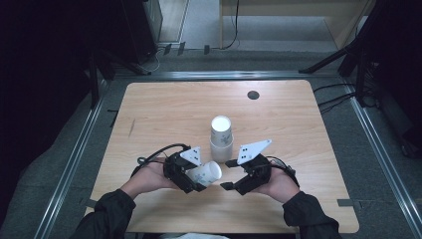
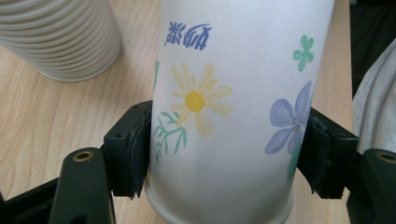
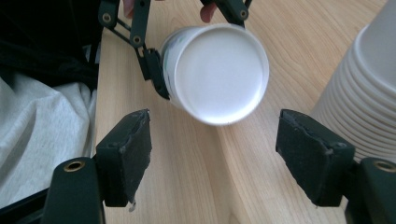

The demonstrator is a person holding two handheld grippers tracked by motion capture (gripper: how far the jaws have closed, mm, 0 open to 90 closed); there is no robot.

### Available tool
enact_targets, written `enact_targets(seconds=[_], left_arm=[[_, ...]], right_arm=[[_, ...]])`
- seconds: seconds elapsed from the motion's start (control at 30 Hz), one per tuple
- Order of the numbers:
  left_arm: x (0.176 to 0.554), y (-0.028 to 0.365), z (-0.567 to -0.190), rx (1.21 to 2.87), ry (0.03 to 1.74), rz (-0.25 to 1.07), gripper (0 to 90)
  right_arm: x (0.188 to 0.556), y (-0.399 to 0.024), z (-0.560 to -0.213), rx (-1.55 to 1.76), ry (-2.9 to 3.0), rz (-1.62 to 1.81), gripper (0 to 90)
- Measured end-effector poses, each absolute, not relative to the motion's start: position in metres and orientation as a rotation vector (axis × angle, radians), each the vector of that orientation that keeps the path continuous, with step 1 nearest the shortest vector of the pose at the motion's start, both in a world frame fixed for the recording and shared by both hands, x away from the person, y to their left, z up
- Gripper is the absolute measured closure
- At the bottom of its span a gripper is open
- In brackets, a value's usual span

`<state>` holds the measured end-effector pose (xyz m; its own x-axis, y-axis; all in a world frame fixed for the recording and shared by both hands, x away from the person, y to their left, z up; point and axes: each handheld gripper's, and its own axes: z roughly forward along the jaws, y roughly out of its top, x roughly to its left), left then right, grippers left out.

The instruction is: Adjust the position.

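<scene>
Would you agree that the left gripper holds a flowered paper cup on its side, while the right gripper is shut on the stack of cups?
Not quite: the right gripper is open and holds nothing. In the right gripper view its fingers stand wide apart, with the stack of cups beside them, untouched. The rest holds: the left gripper grips the flowered paper cup on its side.

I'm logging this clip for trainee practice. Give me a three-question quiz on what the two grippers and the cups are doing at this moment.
1. True or false: the left gripper is shut on a flowered paper cup.
2. The right gripper is: A) shut on the cup stack, B) open with nothing between its jaws, C) shut on the flowered cup.
3. Fill in: the cup stack stands upside down on the ____.

Key: 1 true; 2 B; 3 table.
</scene>
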<state>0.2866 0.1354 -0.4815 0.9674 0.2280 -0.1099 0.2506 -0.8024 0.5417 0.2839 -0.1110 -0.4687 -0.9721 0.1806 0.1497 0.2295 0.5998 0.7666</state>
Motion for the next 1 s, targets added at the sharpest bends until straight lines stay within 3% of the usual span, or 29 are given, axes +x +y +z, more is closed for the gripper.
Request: enact_targets(seconds=[0.63,1.0], left_arm=[[0.274,0.122,-0.481,2.582,0.228,-0.072,27.8],[0.273,0.121,-0.481,2.571,0.218,-0.076,26.5]], right_arm=[[0.278,-0.082,-0.477,-0.213,-2.793,-1.269,28.1],[0.276,-0.076,-0.476,-0.149,-2.812,-1.240,34.8]])
